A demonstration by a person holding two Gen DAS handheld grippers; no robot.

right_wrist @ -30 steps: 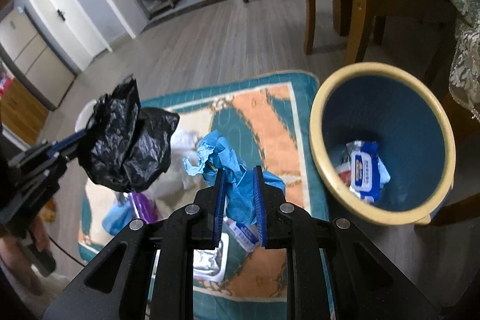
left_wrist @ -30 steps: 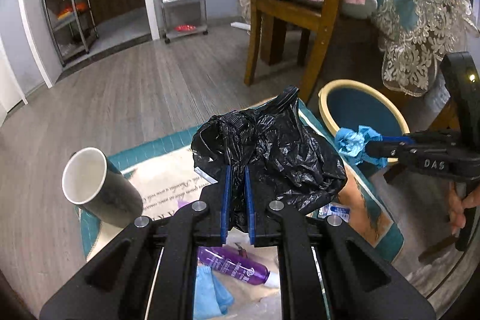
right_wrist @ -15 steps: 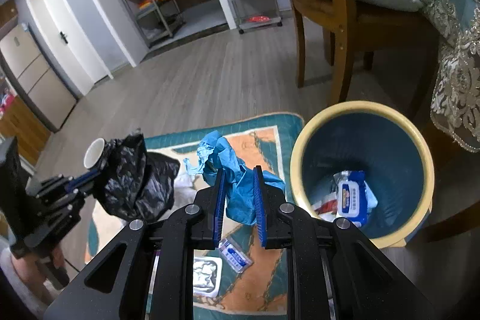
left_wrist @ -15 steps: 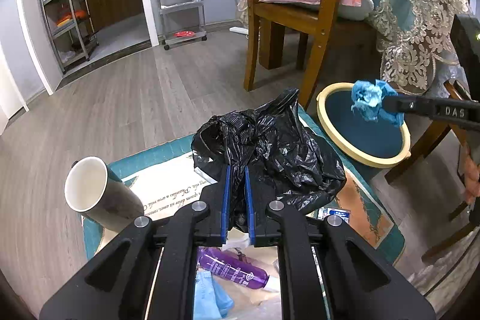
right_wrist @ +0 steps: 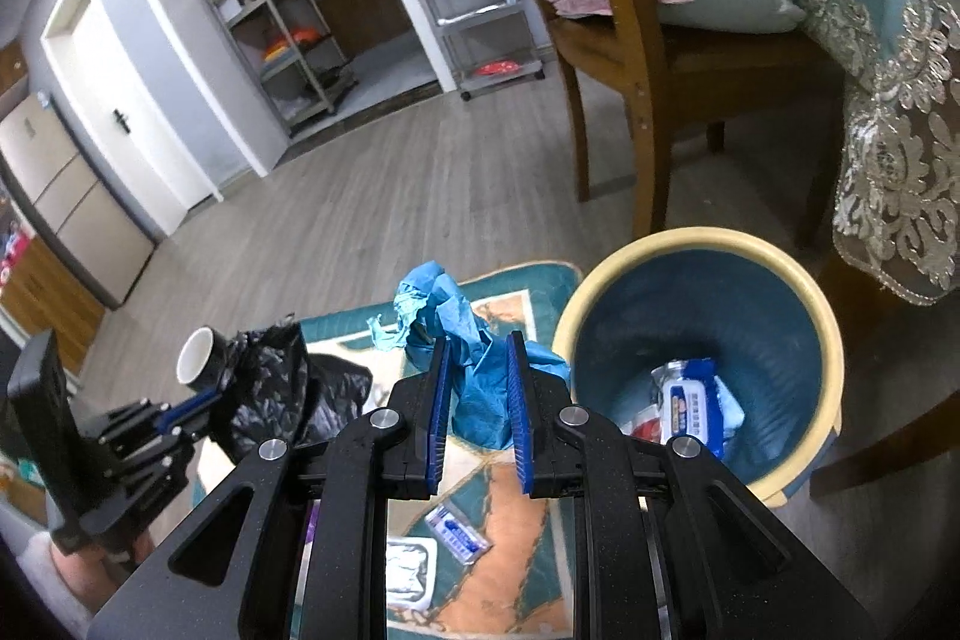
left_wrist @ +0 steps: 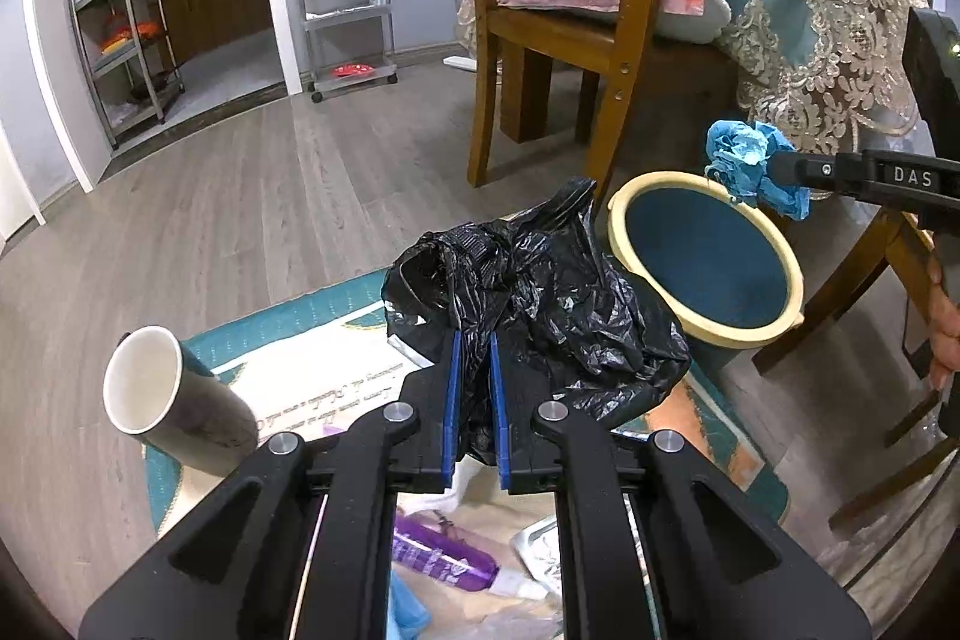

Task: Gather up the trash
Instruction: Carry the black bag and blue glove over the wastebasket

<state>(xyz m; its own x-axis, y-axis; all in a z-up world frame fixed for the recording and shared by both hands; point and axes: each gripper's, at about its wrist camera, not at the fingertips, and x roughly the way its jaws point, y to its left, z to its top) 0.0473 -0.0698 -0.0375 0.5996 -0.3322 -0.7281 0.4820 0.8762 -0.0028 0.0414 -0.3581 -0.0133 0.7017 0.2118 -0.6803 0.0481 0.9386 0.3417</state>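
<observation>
My left gripper (left_wrist: 471,346) is shut on a crumpled black plastic bag (left_wrist: 540,292), held above the rug; the same black bag (right_wrist: 282,388) shows at lower left in the right wrist view. My right gripper (right_wrist: 477,352) is shut on a crumpled blue paper wad (right_wrist: 456,334). In the left wrist view that blue wad (left_wrist: 750,163) hangs over the far rim of the round bin (left_wrist: 708,256). The bin (right_wrist: 780,280), blue inside with a cream rim, holds a wipes packet (right_wrist: 690,406) and other scraps.
A teal and orange rug (right_wrist: 510,520) carries loose litter: a paper cup (left_wrist: 162,400), a purple bottle (left_wrist: 444,559), a small sachet (right_wrist: 459,532) and a foil tray (right_wrist: 408,568). A wooden chair (left_wrist: 570,16) and a lace-edged tablecloth (left_wrist: 840,40) stand close behind the bin.
My right gripper has risen with the blue wad and moved from beside the bin to over its rim. The left gripper has kept the black bag in about the same place.
</observation>
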